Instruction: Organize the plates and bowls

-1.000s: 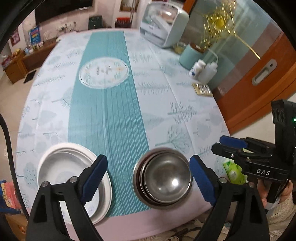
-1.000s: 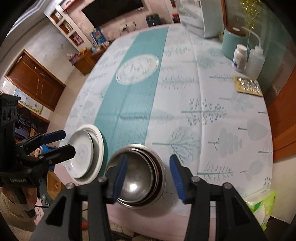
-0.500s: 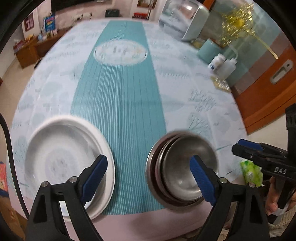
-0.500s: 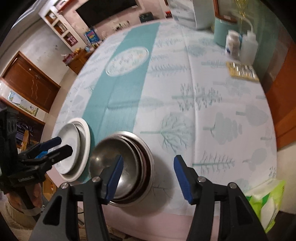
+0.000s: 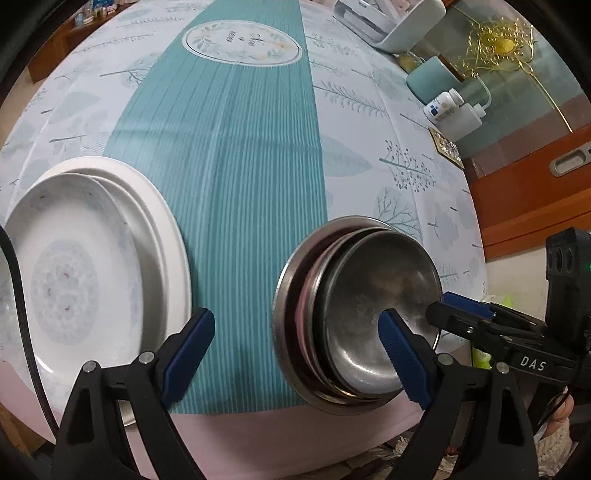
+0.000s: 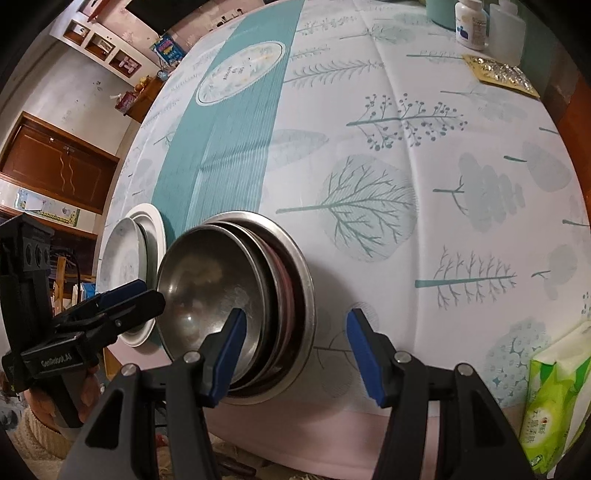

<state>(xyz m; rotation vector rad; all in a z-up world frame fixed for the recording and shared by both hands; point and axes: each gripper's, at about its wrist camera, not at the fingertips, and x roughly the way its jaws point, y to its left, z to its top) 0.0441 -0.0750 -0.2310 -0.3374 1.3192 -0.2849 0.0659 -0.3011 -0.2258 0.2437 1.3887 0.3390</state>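
Observation:
A stack of nested steel bowls (image 5: pixel 354 314) sits near the table's front edge; it also shows in the right wrist view (image 6: pixel 236 299). A stack of white plates (image 5: pixel 88 266) lies to its left and shows small in the right wrist view (image 6: pixel 129 254). My left gripper (image 5: pixel 295 354) is open, its right finger over the bowls' left side, its left finger beside the plates. My right gripper (image 6: pixel 295 354) is open, straddling the bowls' right rim. Both grippers are empty.
The round table (image 5: pixel 369 122) has a teal runner (image 5: pixel 240 129). At the far right stand white bottles (image 5: pixel 450 110), a teal canister (image 5: pixel 432 79), a blister pack (image 6: pixel 498 74) and an appliance (image 5: pixel 388 18). A green tissue pack (image 6: pixel 557 398) lies at the front right edge.
Both grippers have moved down and closer to the bowl stack, which now looks much larger. The right gripper's fingers now straddle its right rim. Neither gripper has closed.

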